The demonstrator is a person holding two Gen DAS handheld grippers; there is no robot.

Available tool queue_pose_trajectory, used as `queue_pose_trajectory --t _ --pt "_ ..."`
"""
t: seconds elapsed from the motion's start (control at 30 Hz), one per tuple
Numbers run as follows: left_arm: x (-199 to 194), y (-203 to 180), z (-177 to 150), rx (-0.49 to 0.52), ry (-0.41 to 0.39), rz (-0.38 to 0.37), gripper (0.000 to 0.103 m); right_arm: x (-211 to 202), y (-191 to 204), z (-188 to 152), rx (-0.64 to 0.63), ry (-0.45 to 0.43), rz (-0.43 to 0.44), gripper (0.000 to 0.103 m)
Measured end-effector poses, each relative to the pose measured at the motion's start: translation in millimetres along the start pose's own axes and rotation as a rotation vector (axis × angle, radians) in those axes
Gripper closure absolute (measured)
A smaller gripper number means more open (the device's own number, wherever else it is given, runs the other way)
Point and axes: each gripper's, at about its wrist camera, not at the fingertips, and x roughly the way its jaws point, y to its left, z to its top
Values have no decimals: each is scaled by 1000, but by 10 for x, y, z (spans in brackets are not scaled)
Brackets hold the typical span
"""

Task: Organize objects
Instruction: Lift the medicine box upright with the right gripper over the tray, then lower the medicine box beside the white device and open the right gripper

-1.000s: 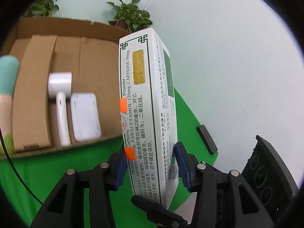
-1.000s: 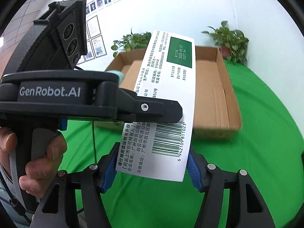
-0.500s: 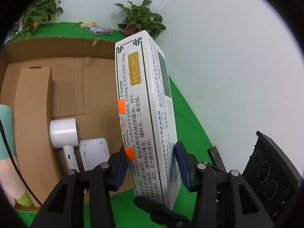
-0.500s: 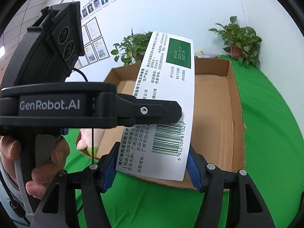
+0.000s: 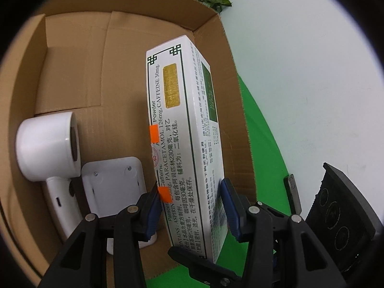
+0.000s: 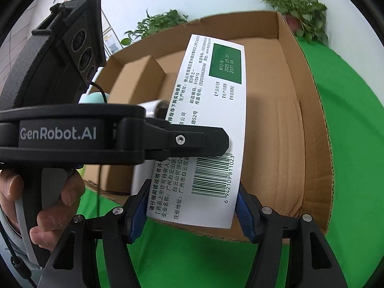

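Observation:
A long white medicine box (image 5: 182, 144) with green print is held by both grippers at once. My left gripper (image 5: 192, 206) is shut on its narrow sides near the lower end. In the right wrist view my right gripper (image 6: 192, 210) is shut on the same medicine box (image 6: 211, 124) across its wide barcode face. The box hangs tilted over the open cardboard box (image 5: 79, 55), near its right wall (image 5: 230, 76). Inside lie a white hair dryer (image 5: 48, 144) and a white flat device (image 5: 112, 187).
A green cloth (image 6: 355, 124) covers the table around the cardboard box (image 6: 309, 124). Potted plants (image 6: 302, 2) stand behind it by the white wall. A dark flat object (image 5: 292, 192) lies on the cloth to the right. A hand (image 6: 48, 192) grips the left gripper's handle.
Both grippers have carried the medicine box forward and down, from in front of the cardboard box to above its inside. The hair dryer and white device now appear much closer.

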Motion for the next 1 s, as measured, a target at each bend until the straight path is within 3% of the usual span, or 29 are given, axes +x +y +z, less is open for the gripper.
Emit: queue_pose_trajectory --t 0.3,0.43,0.6,0.87,1.0 --pt "333 230 97 -20 60 5 56 220 -192 -17 37 56 -39 42" --pt "322 327 118 -26 63 0 55 261 -168 3 19 69 -67 42" --pt "186 432 123 -17 58 47 54 271 -117 22 2 80 -73 42" --pt "-605 610 43 -6 -101 96 57 263 -54 65 -4 96 -99 39" --pt "-1088 747 -132 4 -176 132 57 204 0 96 -6 91 -107 30"
